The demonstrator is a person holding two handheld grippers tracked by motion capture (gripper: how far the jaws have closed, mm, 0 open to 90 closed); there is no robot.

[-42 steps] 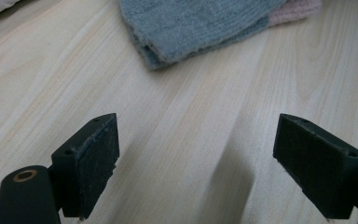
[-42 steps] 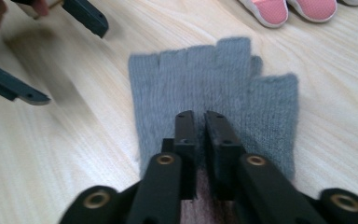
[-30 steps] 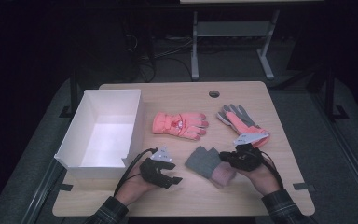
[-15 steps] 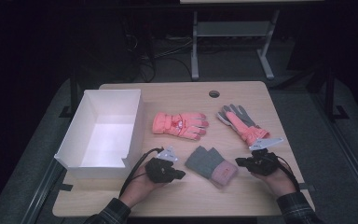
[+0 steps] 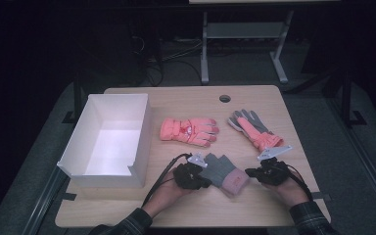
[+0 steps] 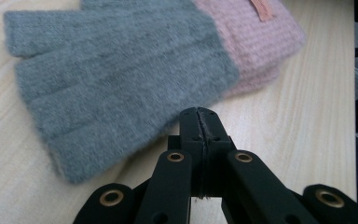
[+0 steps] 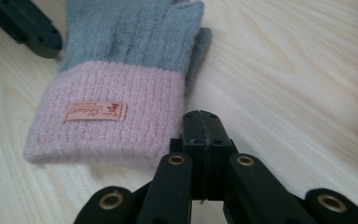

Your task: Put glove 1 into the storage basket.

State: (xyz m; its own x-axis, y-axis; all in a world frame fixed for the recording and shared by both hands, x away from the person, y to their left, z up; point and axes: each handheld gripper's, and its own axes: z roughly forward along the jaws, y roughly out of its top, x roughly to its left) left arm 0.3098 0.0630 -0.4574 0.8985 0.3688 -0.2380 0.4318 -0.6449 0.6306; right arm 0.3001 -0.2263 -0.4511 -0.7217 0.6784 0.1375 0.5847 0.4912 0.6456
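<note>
A grey knit glove with a pink cuff [image 5: 223, 172] lies flat near the table's front, between my two grippers. My left gripper [image 5: 201, 179] rests at its left edge, jaws pressed together and empty [image 6: 199, 116], just short of the grey glove [image 6: 116, 79]. On the other side, my right gripper [image 5: 251, 173] is shut and empty [image 7: 201, 119], its tips beside the pink cuff [image 7: 116, 116] with an orange label. A coral glove [image 5: 190, 130] and a grey-and-coral glove [image 5: 253, 128] lie farther back.
A white open box [image 5: 108, 138] stands at the table's left, nothing visible inside. A round cable hole [image 5: 224, 98] sits near the table's far edge. Bare wood [image 5: 225, 210] shows along the front. Dark floor and a metal stand lie beyond the table.
My right gripper has drawn back to the right, off the pink cuff, and now rests on the table beside it. The left gripper stayed close to the glove's left edge.
</note>
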